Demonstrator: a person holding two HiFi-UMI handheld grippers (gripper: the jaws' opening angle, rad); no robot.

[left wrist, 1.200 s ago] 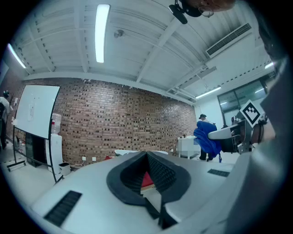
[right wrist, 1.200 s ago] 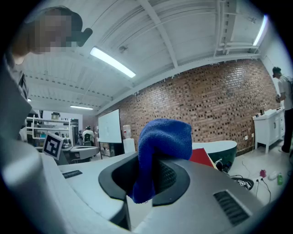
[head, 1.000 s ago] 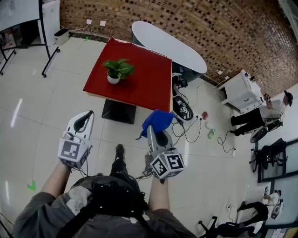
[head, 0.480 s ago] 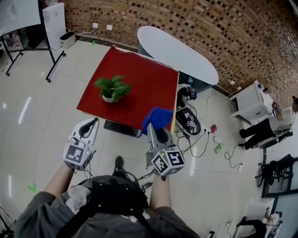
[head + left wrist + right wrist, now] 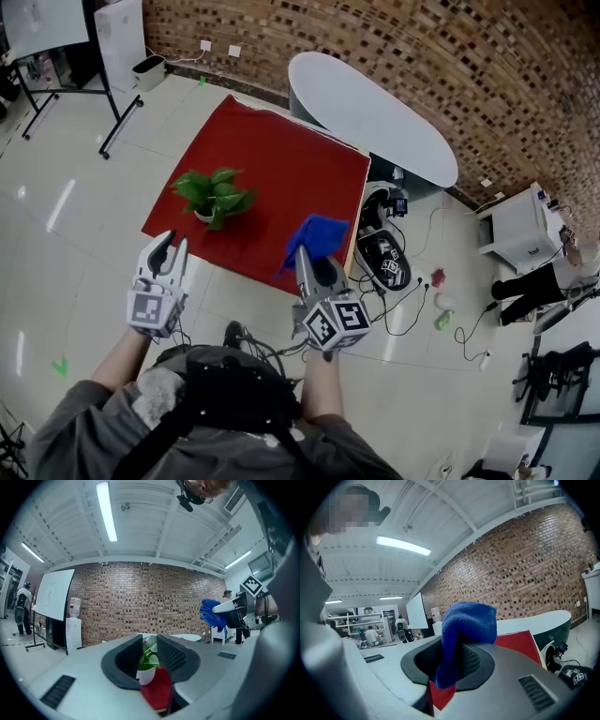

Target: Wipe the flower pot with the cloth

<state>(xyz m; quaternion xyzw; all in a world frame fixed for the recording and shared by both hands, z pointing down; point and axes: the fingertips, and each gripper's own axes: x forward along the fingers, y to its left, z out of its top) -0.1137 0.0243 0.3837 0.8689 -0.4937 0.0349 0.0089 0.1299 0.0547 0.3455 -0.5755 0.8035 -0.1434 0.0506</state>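
Observation:
A white flower pot point(image 5: 202, 217) with a green leafy plant point(image 5: 214, 194) stands on the red table point(image 5: 281, 169), near its front left corner. My left gripper point(image 5: 167, 246) hovers just short of the table edge. It points level at the pot point(image 5: 146, 675), which shows through the narrow gap between its jaws. The jaws are opening with nothing between them. My right gripper point(image 5: 310, 255) is shut on a blue cloth point(image 5: 317, 234) that bunches above its fingers and hangs over the table's front right part. In the right gripper view the cloth point(image 5: 468, 624) hides most of the jaws.
A white oval table point(image 5: 375, 108) stands behind the red one, against the brick wall. Cables and a black device point(image 5: 382, 261) lie on the floor to the right. A whiteboard stand point(image 5: 47, 28) is far left, and a white cabinet point(image 5: 520, 230) and a person point(image 5: 525, 286) far right.
Both grippers have come forward to the red table, and the plant is now close ahead. The left jaws have parted slightly. The right gripper still holds the cloth.

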